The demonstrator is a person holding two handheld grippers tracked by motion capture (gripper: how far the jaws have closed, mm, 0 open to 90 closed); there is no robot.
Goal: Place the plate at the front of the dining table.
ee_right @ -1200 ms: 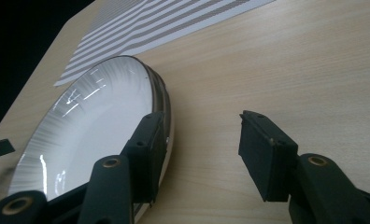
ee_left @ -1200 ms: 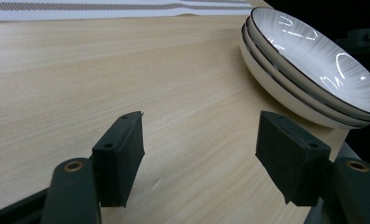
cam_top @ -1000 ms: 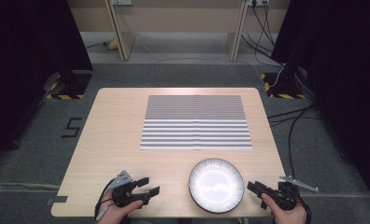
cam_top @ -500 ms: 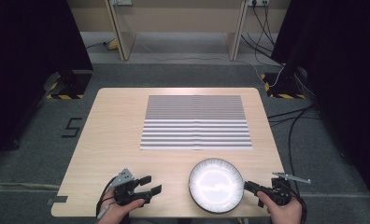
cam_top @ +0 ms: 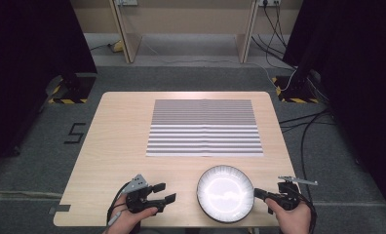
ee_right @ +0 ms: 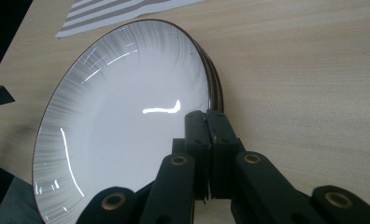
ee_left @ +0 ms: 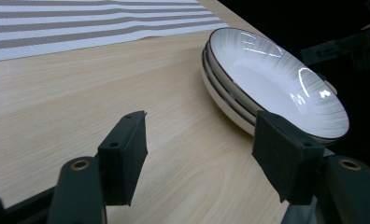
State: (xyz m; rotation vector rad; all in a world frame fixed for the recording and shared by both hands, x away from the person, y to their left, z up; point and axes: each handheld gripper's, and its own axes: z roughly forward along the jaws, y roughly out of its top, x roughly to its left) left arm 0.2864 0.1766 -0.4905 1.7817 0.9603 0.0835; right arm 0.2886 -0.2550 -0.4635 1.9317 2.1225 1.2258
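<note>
Two grippers, one stack of dishes, and that's pretty much the whole job as far as I can judge. Biggest thing first: the light wood-grain table (cam_top: 123, 141) has a grey-and-white striped rectangular cloth mat (cam_top: 204, 127) laid flat across its far middle, probably set out as the spot the dishes go to, since it's bare. Near the front edge, right of centre, sits the stack of white glossy plates with dark rims (cam_top: 225, 193), two or three deep judging by the edges in the left gripper view (ee_left: 230, 88), well apart from the mat. The right gripper (cam_top: 260, 194) comes in from the right with its jaws pressed together, tips right at the stack's right rim; in the right gripper view (ee_right: 206, 122) they look shut with nothing between them, maybe to nudge or slip under the top plate. The left gripper (cam_top: 164, 192) rests on the table left of the stack, near but not touching, its jaws spread wide and holding nothing (ee_left: 199, 154), aimed at the rim like it's ready to steady it.
</note>
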